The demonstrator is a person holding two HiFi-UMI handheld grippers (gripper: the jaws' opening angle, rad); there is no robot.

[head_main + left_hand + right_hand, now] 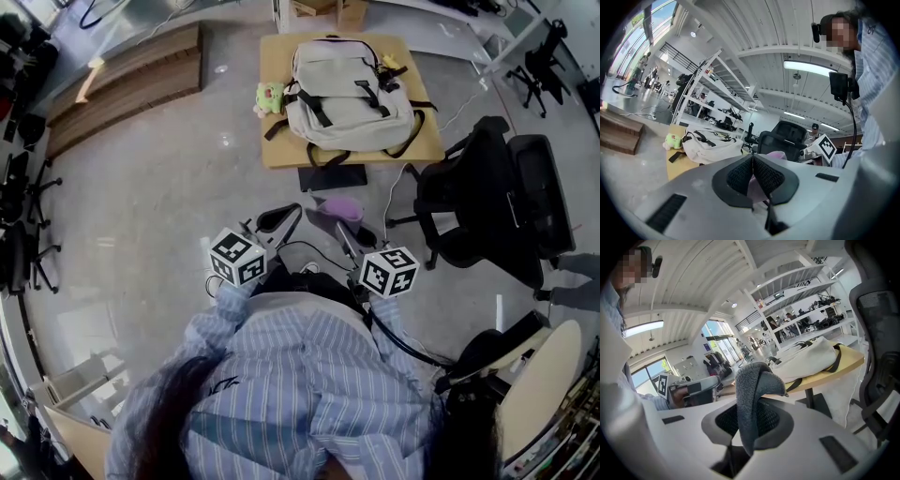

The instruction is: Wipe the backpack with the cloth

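Jaws of right gripper (752, 420) clamp cloth (751, 380) standing upright.

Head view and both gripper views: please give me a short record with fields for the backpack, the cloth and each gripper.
backpack: lies on the table, not touched
cloth: held in the right gripper, away from the backpack
left gripper: jaws together, holds nothing
toy: on the table, at the backpack's side
chair: beside the table
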